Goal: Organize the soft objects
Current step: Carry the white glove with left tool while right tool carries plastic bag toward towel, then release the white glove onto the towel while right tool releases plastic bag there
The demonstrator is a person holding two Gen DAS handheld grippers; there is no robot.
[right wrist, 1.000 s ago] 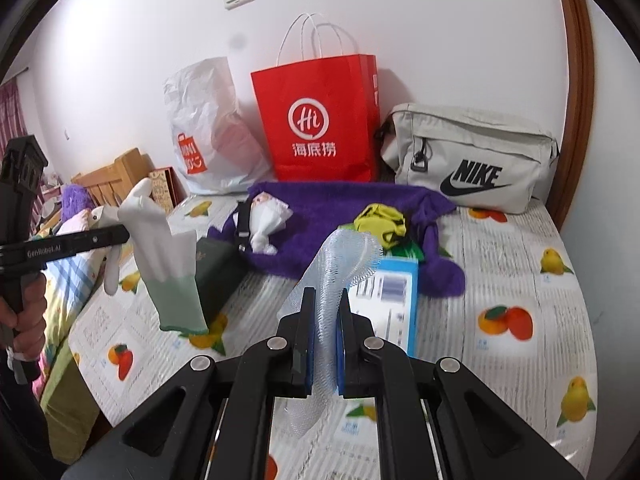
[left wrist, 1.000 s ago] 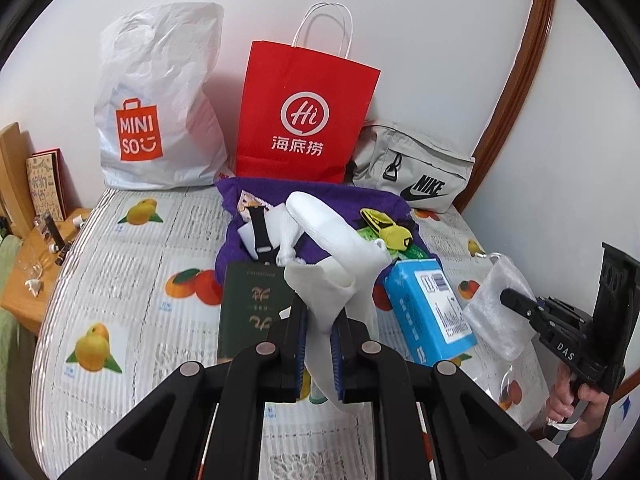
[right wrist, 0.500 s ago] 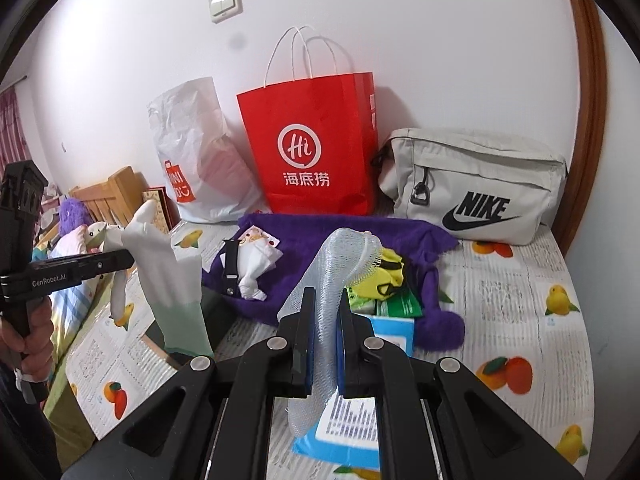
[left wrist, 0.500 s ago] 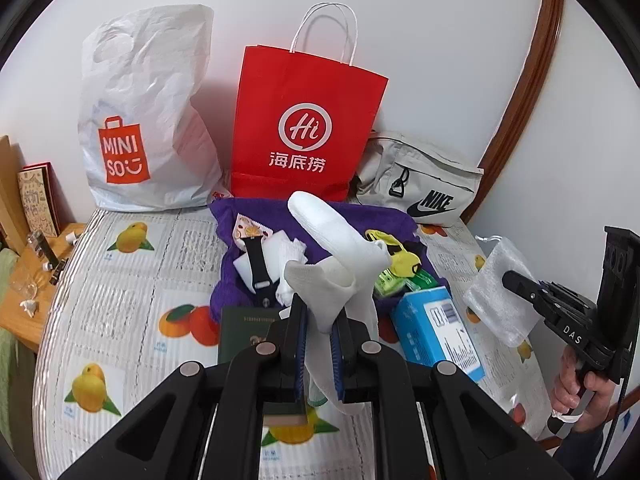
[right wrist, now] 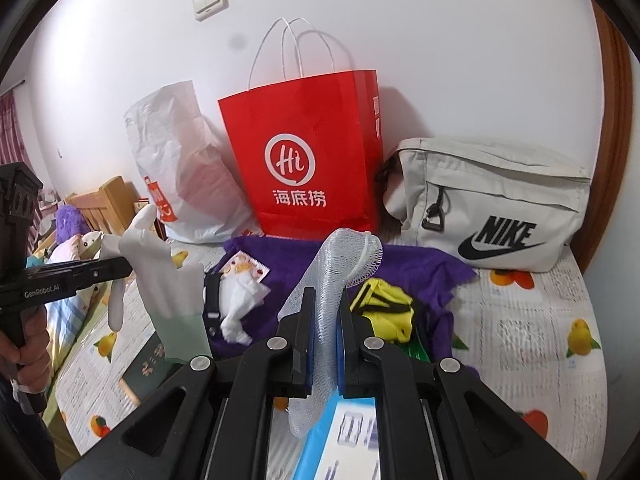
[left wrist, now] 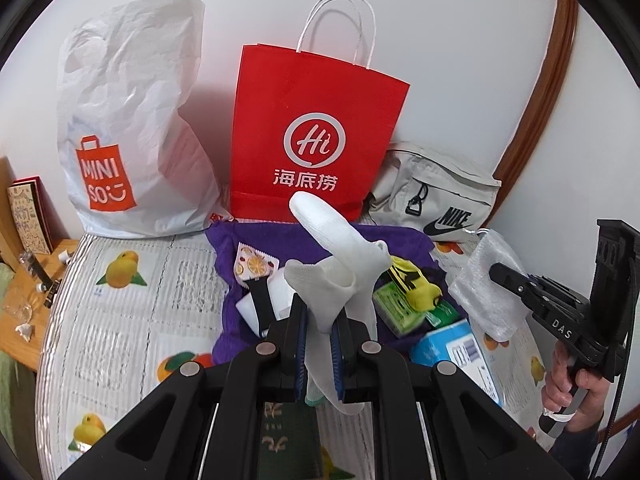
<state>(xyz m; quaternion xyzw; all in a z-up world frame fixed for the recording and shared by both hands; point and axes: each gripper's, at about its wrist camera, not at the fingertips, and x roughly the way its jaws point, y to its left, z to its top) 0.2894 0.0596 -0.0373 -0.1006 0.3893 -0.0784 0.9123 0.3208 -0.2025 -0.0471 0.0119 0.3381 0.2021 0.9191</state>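
In the left wrist view, the left gripper [left wrist: 320, 350] has its fingers [left wrist: 299, 344] closed on a white glove [left wrist: 340, 264], which stands up above the bed [left wrist: 132, 312] with one glove finger pointing toward the wall. Along the wall stand three containers: a white Miniso plastic bag [left wrist: 132, 128], crumpled and closed at the top; a red paper bag [left wrist: 316, 132] with its mouth open upward, contents unseen; and a grey Nike pouch [left wrist: 434, 196], zipped shut. In front of them a purple towel [left wrist: 272, 240] carries a fruit-print packet [left wrist: 254, 266], a yellow cloth [left wrist: 416, 284] and a green packet [left wrist: 396, 308]; a blue box [left wrist: 452, 350] lies at its right corner. At the right, the right gripper [left wrist: 496, 276] pinches a white mesh bag [left wrist: 486, 292] in the air. The bed's left edge borders a wooden ledge [left wrist: 24, 304], and bare quilt lies left of the towel. In the right wrist view, the right gripper's [right wrist: 324, 336] fingers [right wrist: 302, 336] are clamped on the mesh bag [right wrist: 340, 272], held above the blue box [right wrist: 344, 436]. The left gripper [right wrist: 124, 266] holds the glove [right wrist: 168, 288], green at the cuff, over the bed's left edge. The red bag [right wrist: 308, 156] stands between the Miniso bag [right wrist: 180, 172] and the Nike pouch [right wrist: 492, 204]; open quilt [right wrist: 536, 332] stretches right of the towel [right wrist: 416, 264].
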